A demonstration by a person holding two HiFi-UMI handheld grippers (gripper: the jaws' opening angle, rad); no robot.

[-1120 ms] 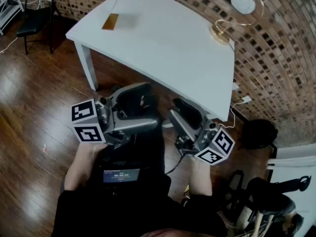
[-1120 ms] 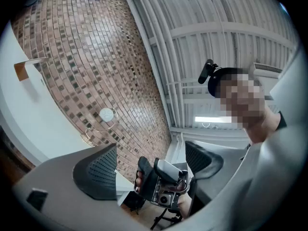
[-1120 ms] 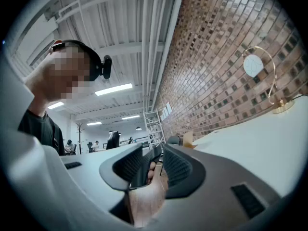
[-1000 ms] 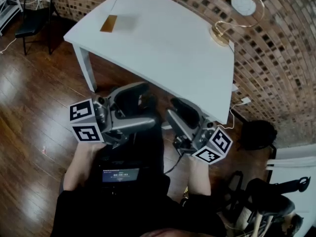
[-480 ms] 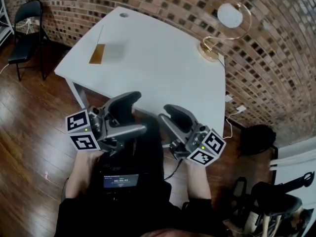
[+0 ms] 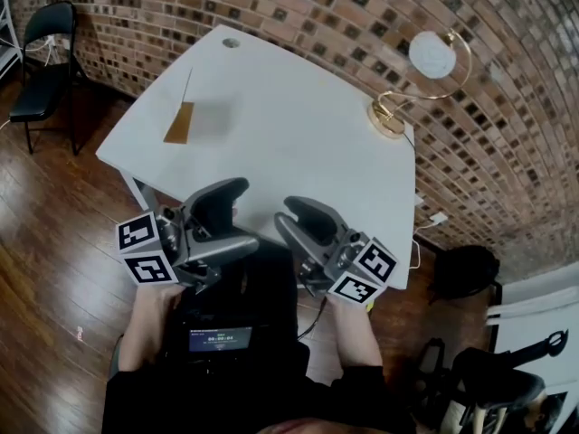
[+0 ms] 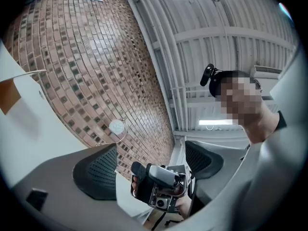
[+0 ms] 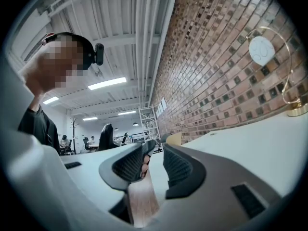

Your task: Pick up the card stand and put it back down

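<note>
The card stand (image 6: 180, 121), a brown wooden base with a clear sheet rising from it, sits near the far left edge of the white table (image 6: 298, 125). In the left gripper view the card stand (image 7: 8, 96) shows at the far left. My left gripper (image 6: 237, 217) is at the table's near edge, jaws wide apart and empty, well short of the stand. My right gripper (image 6: 291, 229) hangs beside it, also open and empty. The left gripper (image 7: 150, 165) looks at the right one, and the right gripper (image 8: 155, 165) has only floor between its pads.
A gold arc lamp (image 6: 425, 70) with a white disc stands at the table's far right corner, by the brick wall (image 6: 507, 107). A black chair (image 6: 41, 80) stands on the wooden floor at left. A black bag (image 6: 461, 269) and a cable lie at right.
Both grippers have moved forward together from over the floor to the table's near edge. The table and card stand now sit closer and lower in the head view.
</note>
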